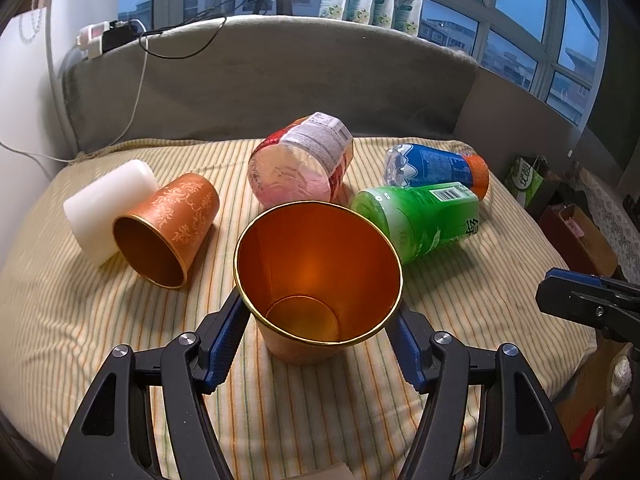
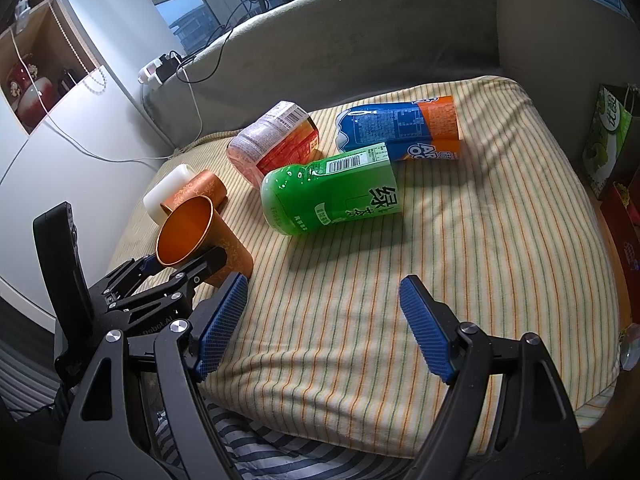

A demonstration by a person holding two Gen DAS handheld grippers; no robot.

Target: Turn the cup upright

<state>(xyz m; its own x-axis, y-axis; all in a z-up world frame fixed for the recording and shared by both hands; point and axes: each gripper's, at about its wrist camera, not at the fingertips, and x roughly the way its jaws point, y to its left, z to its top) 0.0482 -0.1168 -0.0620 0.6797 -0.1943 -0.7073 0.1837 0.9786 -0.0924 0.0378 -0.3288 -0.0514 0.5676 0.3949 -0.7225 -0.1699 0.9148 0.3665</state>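
An orange cup with a gold rim point(image 1: 316, 276) stands mouth-up, tilted a little, between the blue pads of my left gripper point(image 1: 318, 344), which is shut on it just above the striped cushion point(image 1: 80, 320). The same cup point(image 2: 200, 232) shows in the right wrist view, held by the left gripper point(image 2: 180, 268). A second orange patterned cup point(image 1: 168, 228) lies on its side at the left, mouth toward me, against a white block point(image 1: 104, 204). My right gripper point(image 2: 322, 324) is open and empty over the cushion's front edge; its tip shows in the left wrist view point(image 1: 588, 304).
A green bottle point(image 2: 332, 196), a blue and orange bottle point(image 2: 400, 128) and a pink-red jar point(image 2: 276, 140) lie on their sides mid-cushion. A grey sofa back point(image 1: 320, 72) rises behind. Bags and boxes point(image 2: 612, 140) stand right of the cushion.
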